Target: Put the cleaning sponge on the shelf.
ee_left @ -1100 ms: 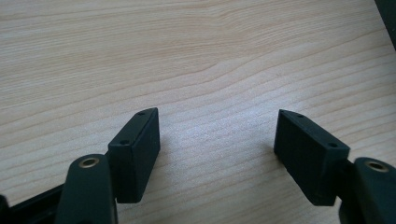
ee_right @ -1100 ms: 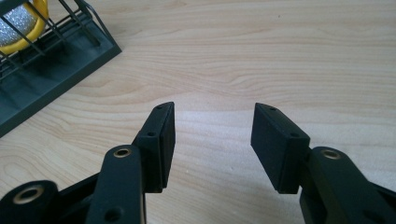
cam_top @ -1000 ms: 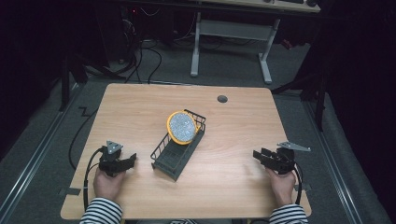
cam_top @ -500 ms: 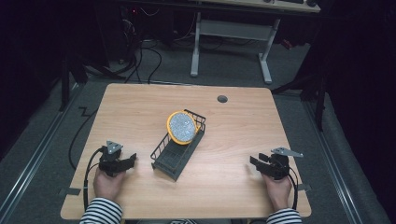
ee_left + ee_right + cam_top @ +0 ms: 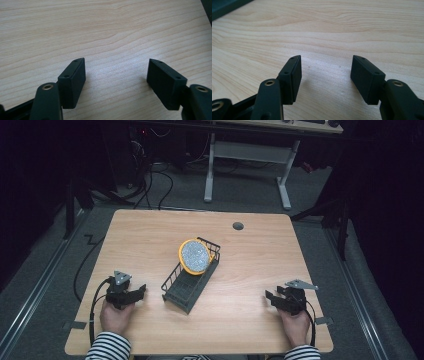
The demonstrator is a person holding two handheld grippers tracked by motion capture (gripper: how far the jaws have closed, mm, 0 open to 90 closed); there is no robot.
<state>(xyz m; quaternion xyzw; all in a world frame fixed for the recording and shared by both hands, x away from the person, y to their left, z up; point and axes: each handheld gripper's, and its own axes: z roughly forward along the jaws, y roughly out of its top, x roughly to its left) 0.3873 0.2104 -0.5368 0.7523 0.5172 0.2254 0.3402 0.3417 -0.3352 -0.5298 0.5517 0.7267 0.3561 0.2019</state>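
Pale wood-grain laminate covers the bench [image 5: 150, 235], and in the high view a black wire dish rack [image 5: 190, 282] sits at its middle, between the two grippers and well apart from both, with a round yellow-rimmed plate [image 5: 194, 256] leaning in its far end. The left gripper [image 5: 140, 290] rests at the near left, its fingers pointing toward the rack; the right gripper [image 5: 270, 297] rests at the near right, fingers also turned inward. In the left gripper view, the black fingers [image 5: 72, 80] stand wide apart over bare wood with nothing between them, and a dark edge of the rack [image 5: 207, 10] shows beyond them at the upper right. In the right gripper view, the fingers [image 5: 292, 75] have just been opening and now stand wide, holding nothing, with bare wood between them; a dark corner of the rack [image 5: 227, 6] lies far ahead at the upper left.
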